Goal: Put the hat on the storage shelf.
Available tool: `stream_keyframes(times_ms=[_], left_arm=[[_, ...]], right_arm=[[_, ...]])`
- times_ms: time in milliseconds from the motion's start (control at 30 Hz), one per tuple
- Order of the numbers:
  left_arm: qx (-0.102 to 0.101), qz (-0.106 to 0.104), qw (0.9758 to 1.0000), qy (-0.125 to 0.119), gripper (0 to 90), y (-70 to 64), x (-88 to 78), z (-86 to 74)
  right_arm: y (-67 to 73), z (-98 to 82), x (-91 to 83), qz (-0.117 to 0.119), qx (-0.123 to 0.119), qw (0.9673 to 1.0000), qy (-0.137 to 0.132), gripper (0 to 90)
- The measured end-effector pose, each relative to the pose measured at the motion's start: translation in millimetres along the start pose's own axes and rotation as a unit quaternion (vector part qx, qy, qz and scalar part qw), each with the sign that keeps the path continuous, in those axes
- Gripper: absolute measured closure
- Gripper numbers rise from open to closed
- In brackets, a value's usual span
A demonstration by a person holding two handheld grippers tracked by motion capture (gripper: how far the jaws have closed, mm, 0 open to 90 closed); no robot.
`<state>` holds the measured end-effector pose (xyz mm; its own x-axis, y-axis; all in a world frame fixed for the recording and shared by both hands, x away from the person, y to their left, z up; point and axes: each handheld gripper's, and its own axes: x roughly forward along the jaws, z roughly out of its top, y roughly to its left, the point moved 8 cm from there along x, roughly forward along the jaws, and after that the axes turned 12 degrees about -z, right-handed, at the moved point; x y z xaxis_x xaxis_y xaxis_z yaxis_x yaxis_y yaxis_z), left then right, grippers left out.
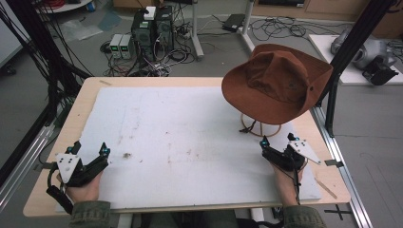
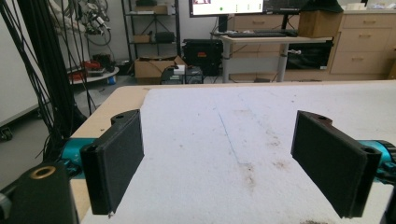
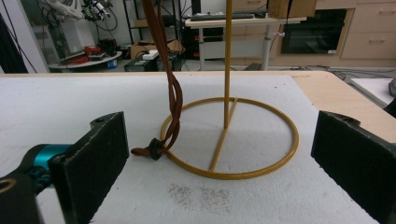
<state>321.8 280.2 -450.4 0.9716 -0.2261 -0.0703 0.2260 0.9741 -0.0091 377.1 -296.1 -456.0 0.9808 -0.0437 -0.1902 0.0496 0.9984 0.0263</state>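
A brown brimmed hat (image 1: 278, 80) sits on a thin yellow wire stand (image 1: 259, 127) at the table's right side. The stand's ring base (image 3: 229, 139) and upright rod lie straight ahead in the right gripper view, with the hat's brown chin cord (image 3: 164, 93) hanging down to the mat beside the ring. My right gripper (image 1: 278, 140) rests open just in front of the stand, nothing between its jaws. My left gripper (image 1: 90, 148) rests open at the near left corner, jaws wide apart over bare mat (image 2: 224, 140).
A white foam mat (image 1: 180, 142) with small brown stains covers the wooden table (image 1: 90, 88). Black frame posts (image 1: 351, 42) rise at the right and left. Beyond the far edge are computers (image 1: 152, 28), cables and desks on the floor.
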Motion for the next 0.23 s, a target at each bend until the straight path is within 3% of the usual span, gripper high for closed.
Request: stream_keyframes(times_ms=[233], left_arm=[[-0.002, -0.001, 1.0, -0.004, 17.2, 0.2, -0.1, 0.6]], right_arm=[[0.0, -0.1, 0.4, 0.001, 0.0, 1.0, 0.0, 3.2]])
